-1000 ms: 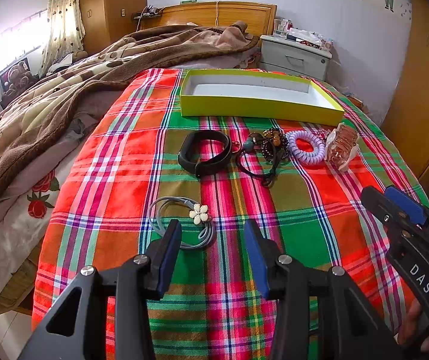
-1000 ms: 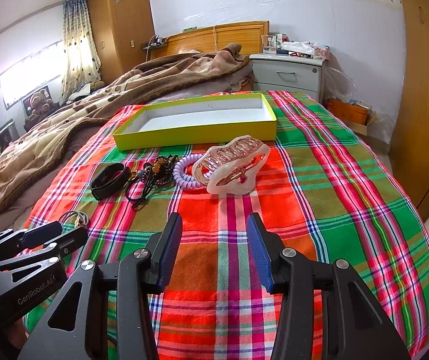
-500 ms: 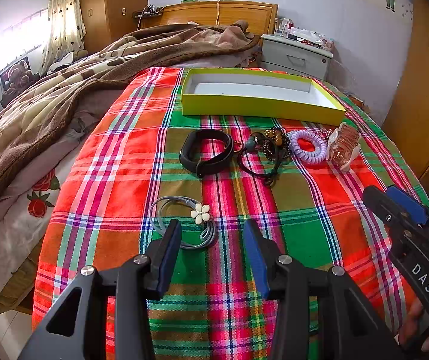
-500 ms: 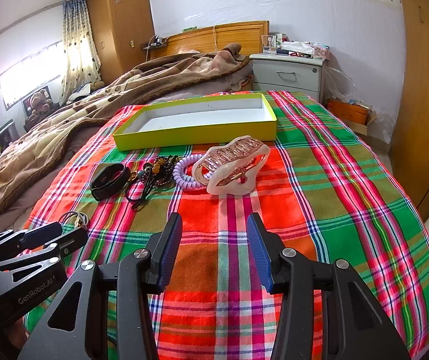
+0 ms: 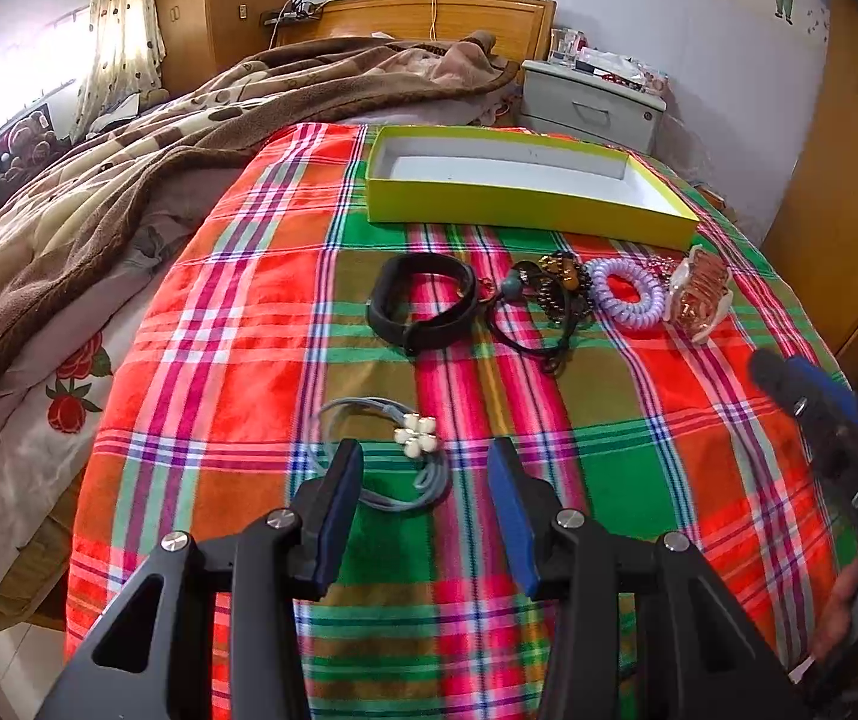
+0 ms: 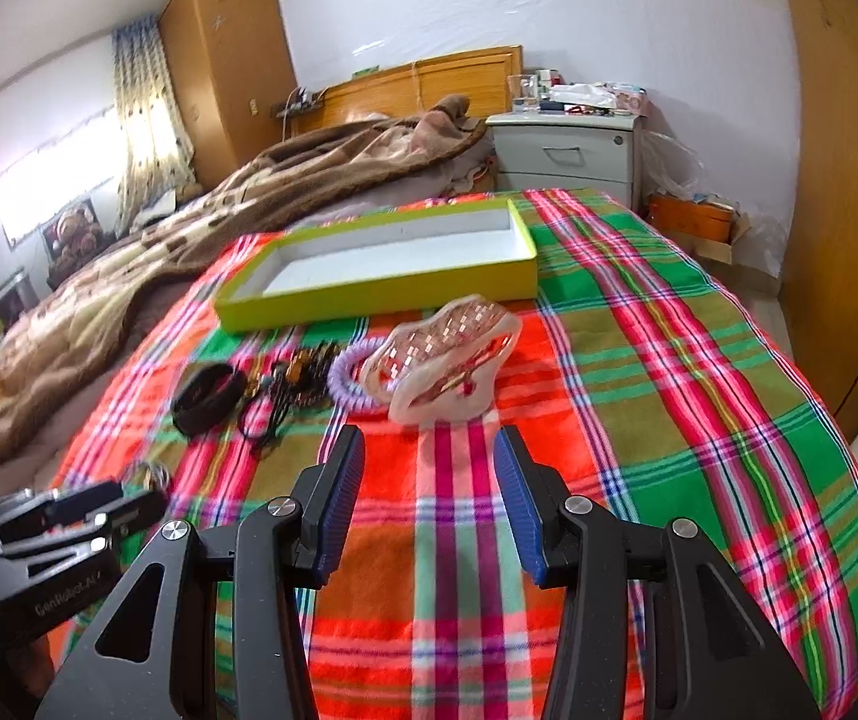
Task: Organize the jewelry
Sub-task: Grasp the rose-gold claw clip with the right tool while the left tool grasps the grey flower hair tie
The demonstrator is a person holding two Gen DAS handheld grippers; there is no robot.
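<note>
A yellow-green box (image 5: 525,204) with a white inside lies open on the plaid cloth, also in the right wrist view (image 6: 369,294). In front of it lie a black band (image 5: 423,306), a dark beaded cord (image 5: 549,306), a purple coil tie (image 5: 627,294) and a pink hair claw (image 5: 699,294). A grey cord with a white flower (image 5: 417,438) lies just ahead of my open left gripper (image 5: 426,486). My open right gripper (image 6: 429,474) hovers just short of the hair claw (image 6: 447,360).
A brown blanket (image 5: 129,180) is heaped on the left of the bed. A white nightstand (image 6: 567,150) stands behind, a wooden wardrobe (image 6: 849,180) on the right. The bed edge drops off at the left and right.
Both grippers have moved forward over the cloth. The right one has come closer to the hair claw and tilted; the left one is closer to the flower cord. Both stay open.
</note>
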